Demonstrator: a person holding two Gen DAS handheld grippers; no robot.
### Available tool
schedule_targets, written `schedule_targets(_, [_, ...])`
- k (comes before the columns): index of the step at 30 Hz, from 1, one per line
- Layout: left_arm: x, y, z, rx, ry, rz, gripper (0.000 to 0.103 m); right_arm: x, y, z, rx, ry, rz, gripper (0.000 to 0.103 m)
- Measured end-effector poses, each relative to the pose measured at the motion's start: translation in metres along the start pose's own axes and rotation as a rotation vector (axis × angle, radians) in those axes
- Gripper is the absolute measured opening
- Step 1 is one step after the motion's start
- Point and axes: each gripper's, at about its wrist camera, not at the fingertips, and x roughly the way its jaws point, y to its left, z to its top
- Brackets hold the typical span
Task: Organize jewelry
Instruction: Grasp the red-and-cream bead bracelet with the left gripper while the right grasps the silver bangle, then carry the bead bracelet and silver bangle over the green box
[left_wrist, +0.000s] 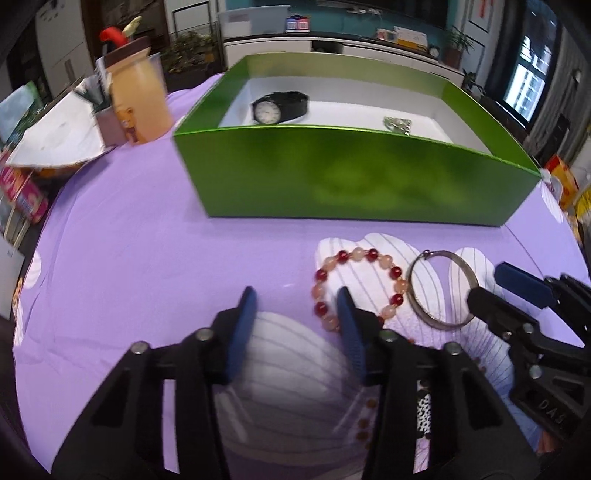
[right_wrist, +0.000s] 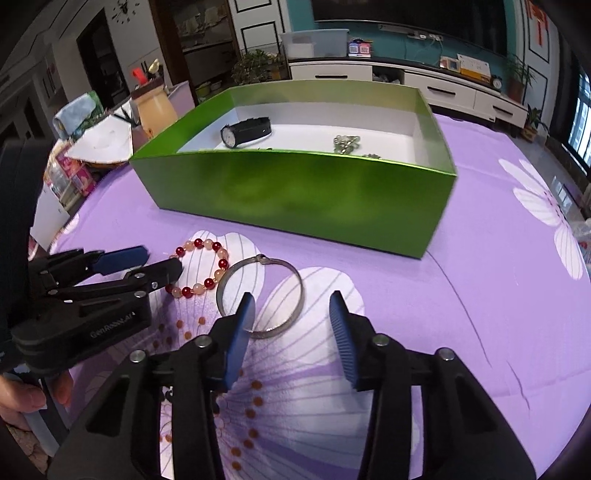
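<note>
A green box (left_wrist: 351, 181) (right_wrist: 295, 192) stands on the purple cloth and holds a black watch (left_wrist: 279, 107) (right_wrist: 246, 132) and a small greenish piece of jewelry (left_wrist: 397, 124) (right_wrist: 346, 143). In front of it lie a red and peach bead bracelet (left_wrist: 396, 272) (right_wrist: 222, 263) and a silver bangle (left_wrist: 413, 295) (right_wrist: 295, 275), side by side. My left gripper (left_wrist: 297, 299) (right_wrist: 157, 260) is open and empty, its right finger over the bead bracelet's near edge. My right gripper (right_wrist: 291, 302) (left_wrist: 491, 284) is open and empty, with the bangle's near edge between its fingers.
A yellow cup with a brown lid (left_wrist: 138, 99) (right_wrist: 155, 105), a small plant pot (left_wrist: 107, 122) and an open cardboard box (left_wrist: 55, 136) stand at the table's far left. A white cabinet (right_wrist: 406, 83) runs along the back wall.
</note>
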Motion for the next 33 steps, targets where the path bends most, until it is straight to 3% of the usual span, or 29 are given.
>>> schedule_targets(4, [0.001, -0.013, 0.003, 0.067, -0.01, -0.029, 0.015, 0.01, 0.006, 0.001, -0.032, 0.017, -0.022, 0.034])
schedule_targets(7, [0.002, -0.018, 0.004, 0.091, -0.014, -0.039, 0.008, 0.014, 0.012, 0.001, -0.067, 0.013, -0.059, 0.027])
schedule_targets(14, [0.002, -0.01, 0.003, 0.047, -0.014, -0.088, 0.008, 0.013, 0.011, -0.001, -0.078, 0.0, -0.07, 0.003])
schedule_targets(33, [-0.044, 0.006, -0.016, -0.025, -0.083, -0.179, 0.008, -0.046, -0.007, -0.017, -0.015, -0.113, -0.056, 0.003])
